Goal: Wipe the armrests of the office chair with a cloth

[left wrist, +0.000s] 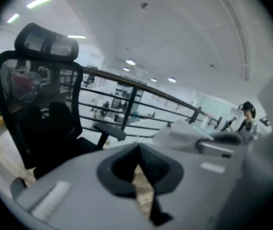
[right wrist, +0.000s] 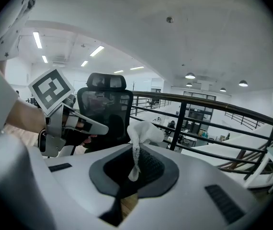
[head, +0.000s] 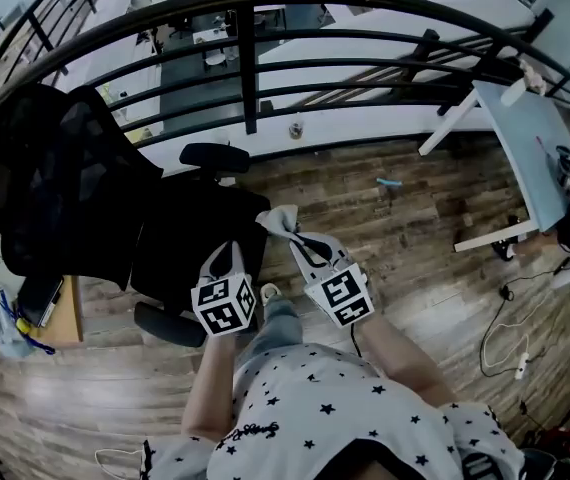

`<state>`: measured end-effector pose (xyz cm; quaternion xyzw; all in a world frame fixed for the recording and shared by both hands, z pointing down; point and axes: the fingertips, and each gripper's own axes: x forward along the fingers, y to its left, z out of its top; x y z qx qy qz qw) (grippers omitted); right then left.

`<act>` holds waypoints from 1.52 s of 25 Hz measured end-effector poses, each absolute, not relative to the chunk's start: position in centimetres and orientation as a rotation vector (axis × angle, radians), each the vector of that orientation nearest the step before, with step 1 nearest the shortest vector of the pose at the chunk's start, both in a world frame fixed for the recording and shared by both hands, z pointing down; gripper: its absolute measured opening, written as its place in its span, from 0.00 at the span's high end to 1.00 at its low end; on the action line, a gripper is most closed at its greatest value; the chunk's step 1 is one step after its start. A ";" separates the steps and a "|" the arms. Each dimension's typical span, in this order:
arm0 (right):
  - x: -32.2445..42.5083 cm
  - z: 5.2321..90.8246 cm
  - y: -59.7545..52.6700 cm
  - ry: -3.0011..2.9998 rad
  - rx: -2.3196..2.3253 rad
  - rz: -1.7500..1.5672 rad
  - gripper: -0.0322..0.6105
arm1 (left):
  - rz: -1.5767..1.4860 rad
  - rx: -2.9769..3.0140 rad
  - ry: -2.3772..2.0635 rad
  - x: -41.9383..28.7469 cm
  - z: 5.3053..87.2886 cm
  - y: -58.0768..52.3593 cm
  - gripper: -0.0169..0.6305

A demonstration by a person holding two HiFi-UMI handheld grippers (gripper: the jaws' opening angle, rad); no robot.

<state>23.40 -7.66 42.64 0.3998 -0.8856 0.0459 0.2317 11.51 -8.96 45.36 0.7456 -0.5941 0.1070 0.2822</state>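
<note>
A person stands over a black office chair [head: 65, 188] by a balcony railing [head: 250, 63], a gripper in each hand. The right gripper [head: 292, 234] has its fingers pinching a white cloth [head: 279, 218], which bunches above the tips near the seat's edge, apart from both armrests. From above it is hard to tell whether the cloth brushes the seat. The left gripper [head: 231, 252] hangs just beside it, fingers pressed together with nothing between them. The far armrest [head: 215, 155] shows whole. The near armrest [head: 165, 325] is partly covered by the left gripper's marker cube. A white table [head: 525, 158] is cut off at the right.
</note>
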 end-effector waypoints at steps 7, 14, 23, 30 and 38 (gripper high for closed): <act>21.6 41.4 -14.3 -2.451 1.011 0.083 0.91 | 0.229 1.933 -1.646 9.5 44.8 -15.3 0.97; 18.2 40.9 -20.5 -2.476 0.917 0.030 0.91 | 0.209 1.858 -1.699 5.8 45.4 -19.9 0.97; 13.5 42.5 -24.1 -2.528 0.812 0.011 0.91 | 0.152 1.728 -1.829 0.7 45.8 -19.2 0.97; 9.9 44.7 -30.4 -2.525 0.660 -0.003 0.91 | 0.136 1.525 -1.910 -2.6 47.7 -19.3 0.97; 6.9 47.1 -35.7 -2.539 0.514 -0.009 0.91 | 0.122 1.291 -2.024 -5.8 50.1 -19.1 0.97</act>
